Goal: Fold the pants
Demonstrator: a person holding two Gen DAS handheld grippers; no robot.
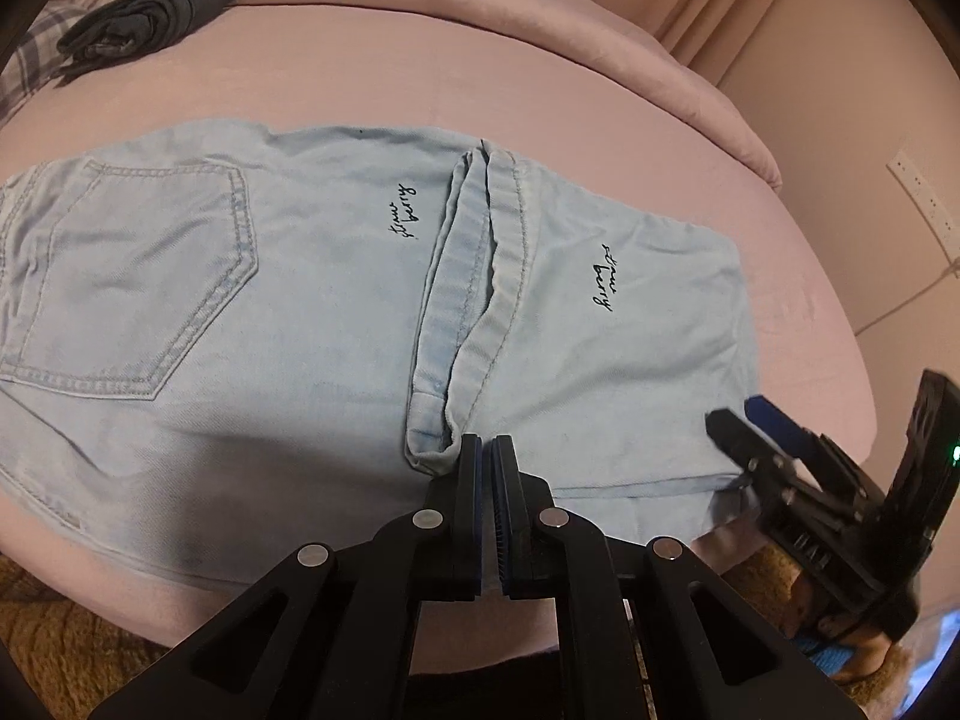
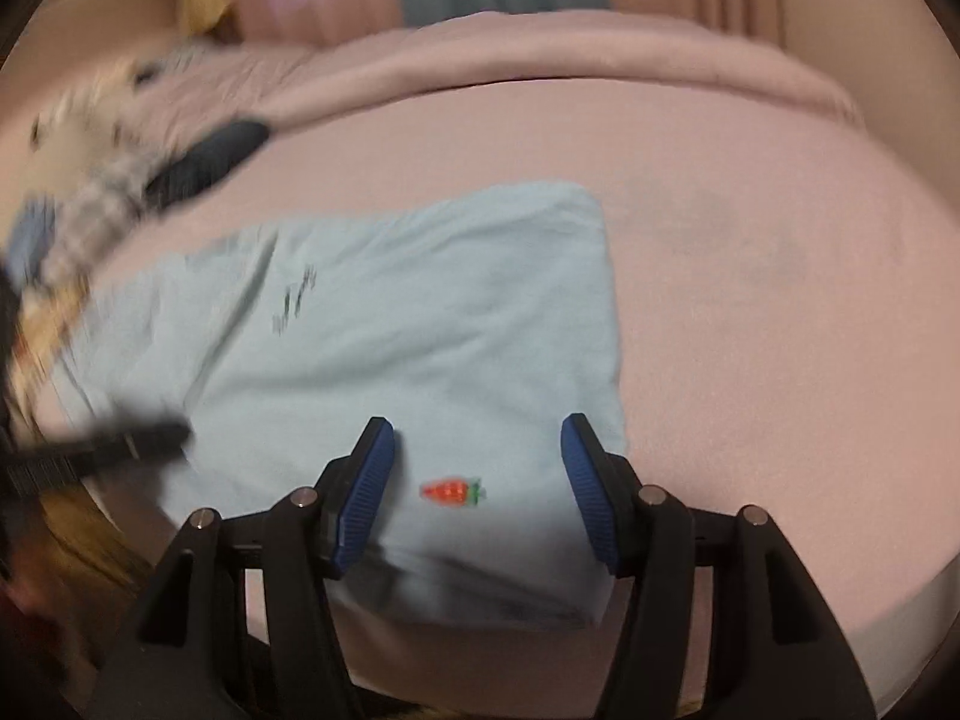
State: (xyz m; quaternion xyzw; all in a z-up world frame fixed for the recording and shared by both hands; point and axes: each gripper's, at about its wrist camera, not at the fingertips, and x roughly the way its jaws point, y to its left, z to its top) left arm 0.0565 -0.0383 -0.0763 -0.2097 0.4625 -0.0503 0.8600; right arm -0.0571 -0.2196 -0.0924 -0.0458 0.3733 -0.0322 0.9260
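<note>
I see the pink bed filling both views; the pale denim pants lie flat across its middle, hems folded back at centre; if I drag, the smooth sheet may let the whole stack slide. My left gripper, at six o'clock, has its jaws pressed nearly together, seemingly on nothing; a pinch there could catch one layer only. My right gripper is spread wide over the strawberry patch; this view is blurred, so a hasty close could miss the edge.

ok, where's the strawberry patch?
Right wrist view: strawberry patch sits on the pants near their front edge, between the open right gripper fingers.
</note>
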